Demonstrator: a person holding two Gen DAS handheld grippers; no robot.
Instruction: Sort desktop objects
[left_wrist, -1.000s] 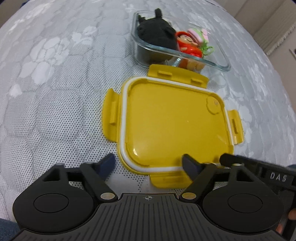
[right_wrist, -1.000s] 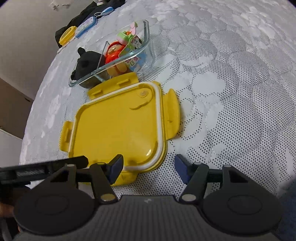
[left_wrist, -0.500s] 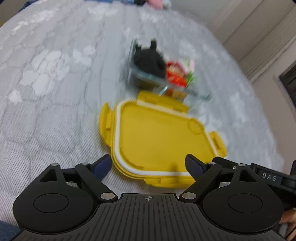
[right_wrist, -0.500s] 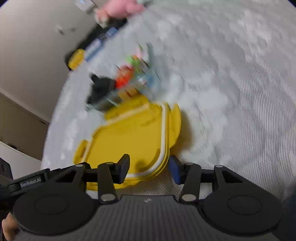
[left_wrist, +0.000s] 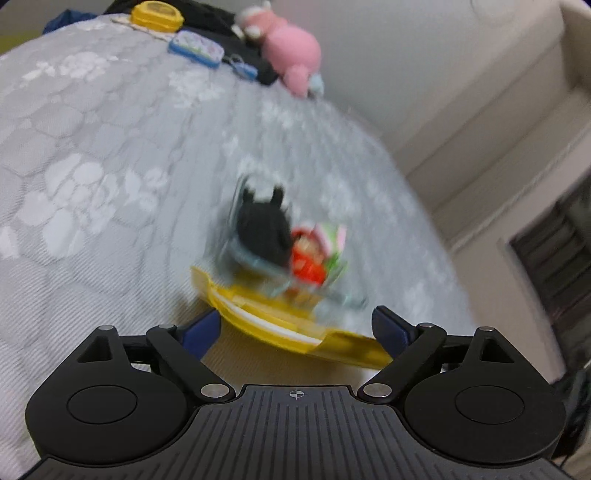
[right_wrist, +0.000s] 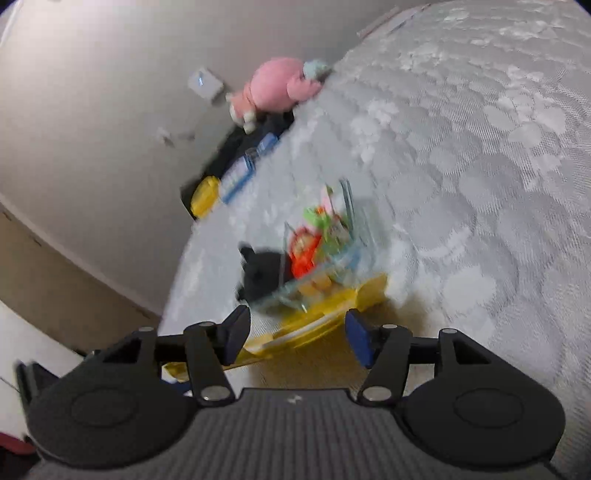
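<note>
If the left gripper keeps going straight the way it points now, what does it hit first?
Most likely the yellow lid, whose near edge lies between the open fingers of the left gripper. Just beyond it is the glass container of toys. The frame is blurred, so depth is uncertain.

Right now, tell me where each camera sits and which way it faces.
Left wrist: on the left gripper, looking low along its open fingers at the yellow lid and glass container; only the gripper shows.
Right wrist: on the right gripper, facing the same lid and container from the other side; only the gripper shows.
Shared: lid, container, black plush, pink plush.
</note>
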